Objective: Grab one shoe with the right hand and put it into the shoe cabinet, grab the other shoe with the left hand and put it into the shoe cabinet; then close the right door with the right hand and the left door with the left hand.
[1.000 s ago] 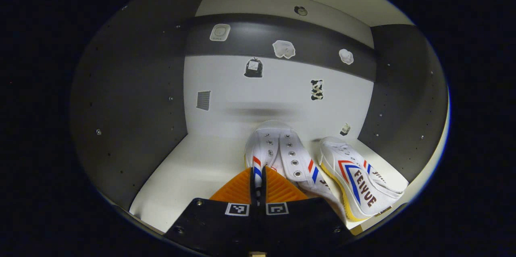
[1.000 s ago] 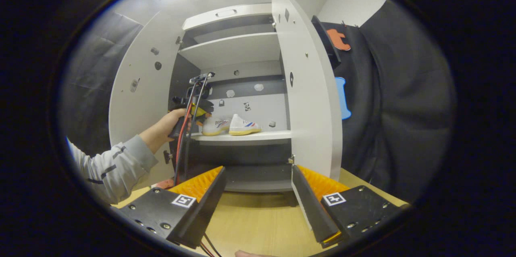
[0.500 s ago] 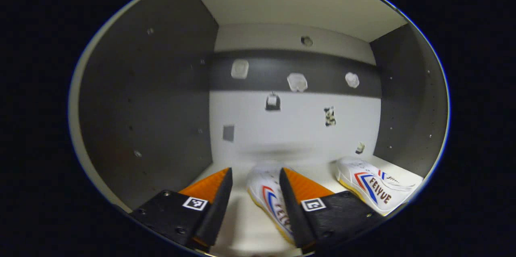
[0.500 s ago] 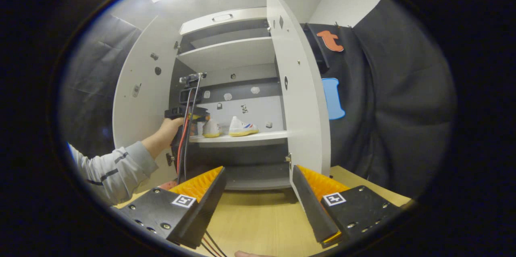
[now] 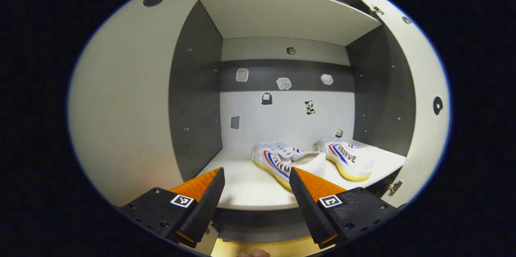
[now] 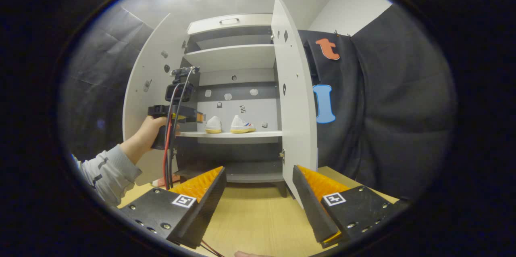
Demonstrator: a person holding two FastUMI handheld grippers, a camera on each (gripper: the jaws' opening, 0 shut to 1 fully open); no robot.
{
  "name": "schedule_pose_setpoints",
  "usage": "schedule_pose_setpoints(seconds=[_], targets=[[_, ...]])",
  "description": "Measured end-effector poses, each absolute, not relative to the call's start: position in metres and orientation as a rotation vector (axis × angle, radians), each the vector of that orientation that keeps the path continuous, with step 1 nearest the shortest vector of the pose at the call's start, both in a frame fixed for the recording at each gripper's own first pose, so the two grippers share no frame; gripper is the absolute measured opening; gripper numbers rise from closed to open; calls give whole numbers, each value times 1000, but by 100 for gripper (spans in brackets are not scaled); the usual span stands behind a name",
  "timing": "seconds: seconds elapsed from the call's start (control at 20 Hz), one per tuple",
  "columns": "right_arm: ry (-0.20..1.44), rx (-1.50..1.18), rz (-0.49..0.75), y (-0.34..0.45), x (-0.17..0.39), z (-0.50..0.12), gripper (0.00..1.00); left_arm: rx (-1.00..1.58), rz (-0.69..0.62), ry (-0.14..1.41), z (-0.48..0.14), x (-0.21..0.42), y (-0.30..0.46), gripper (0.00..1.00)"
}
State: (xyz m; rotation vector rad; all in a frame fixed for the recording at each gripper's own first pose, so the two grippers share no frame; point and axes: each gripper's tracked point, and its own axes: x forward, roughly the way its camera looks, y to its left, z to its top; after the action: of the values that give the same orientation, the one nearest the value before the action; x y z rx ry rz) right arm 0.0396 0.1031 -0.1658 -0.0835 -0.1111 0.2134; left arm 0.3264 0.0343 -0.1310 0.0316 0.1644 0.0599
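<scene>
A pale wooden floor [image 6: 258,216] is running from the near edge up to the foot of the shoe cabinet [image 6: 229,31]. Nearest, the right gripper [image 6: 258,204] is hovering over that floor, its jaws spread and holding nothing. Farther off, a hand [image 6: 147,130] in a grey sleeve [image 6: 107,170] is holding the left gripper [image 5: 255,202] in front of the middle shelf [image 5: 250,188], jaws spread apart and empty. On that shelf both shoes are sitting side by side: the left shoe [image 5: 282,160] nearer the front edge, the right shoe [image 5: 346,158] just beside it. The left door [image 5: 125,111] and right door [image 6: 296,103] are both standing open.
</scene>
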Motion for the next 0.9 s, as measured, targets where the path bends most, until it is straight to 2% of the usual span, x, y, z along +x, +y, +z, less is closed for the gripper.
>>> schedule_pose_setpoints(seconds=[0.2,0.45,0.6,0.7,0.9], targets=[[-126,-103,183,102,22,-158,99,8,-34,189,-130,253,7,98],[-155,-161,141,97,17,-137,96,5,-119,145,-117,161,-3,98],[-155,-178,157,97,18,-120,100,23,-134,146,-116,116,7,98],[-151,-179,176,91,25,-103,97,5,-131,127,-114,91,18,97],[-131,-203,156,54,50,-68,99,-7,-147,103,-116,52,39,97]])
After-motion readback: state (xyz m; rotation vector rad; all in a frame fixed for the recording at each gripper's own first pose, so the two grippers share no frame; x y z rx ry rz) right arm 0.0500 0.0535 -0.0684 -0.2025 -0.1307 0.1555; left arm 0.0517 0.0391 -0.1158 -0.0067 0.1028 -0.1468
